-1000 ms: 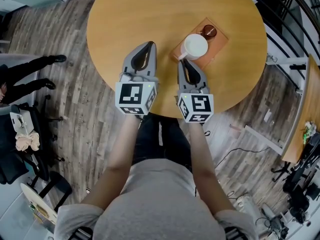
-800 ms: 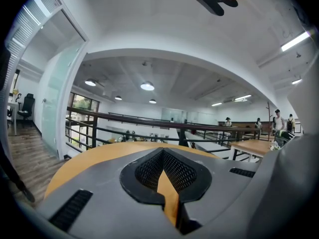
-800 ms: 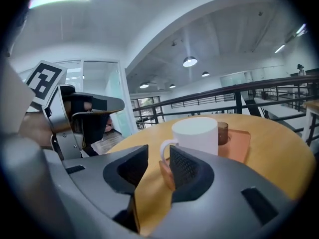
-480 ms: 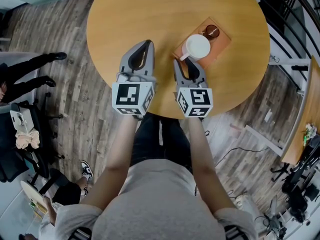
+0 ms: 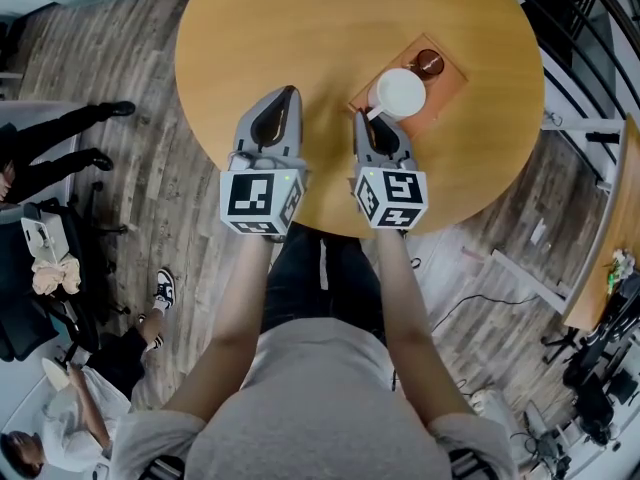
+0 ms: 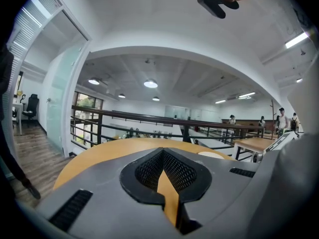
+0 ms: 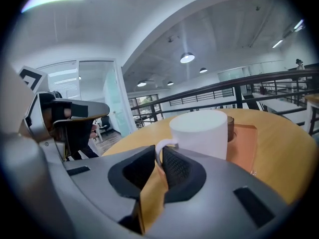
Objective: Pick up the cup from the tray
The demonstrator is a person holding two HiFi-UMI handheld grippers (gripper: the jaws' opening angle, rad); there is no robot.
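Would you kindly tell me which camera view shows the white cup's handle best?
The right gripper view: the handle of the cup stands close up between the closing jaws of the right gripper. The head view shows it only as a small nub from above. The left gripper view shows no handle.

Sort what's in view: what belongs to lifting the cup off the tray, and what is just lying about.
Belongs to the job:
white cup
tray under it
right gripper, jaws closing with the cup's handle between them

Just lying about:
small brown glass on the tray
left gripper, jaws together, empty
round table
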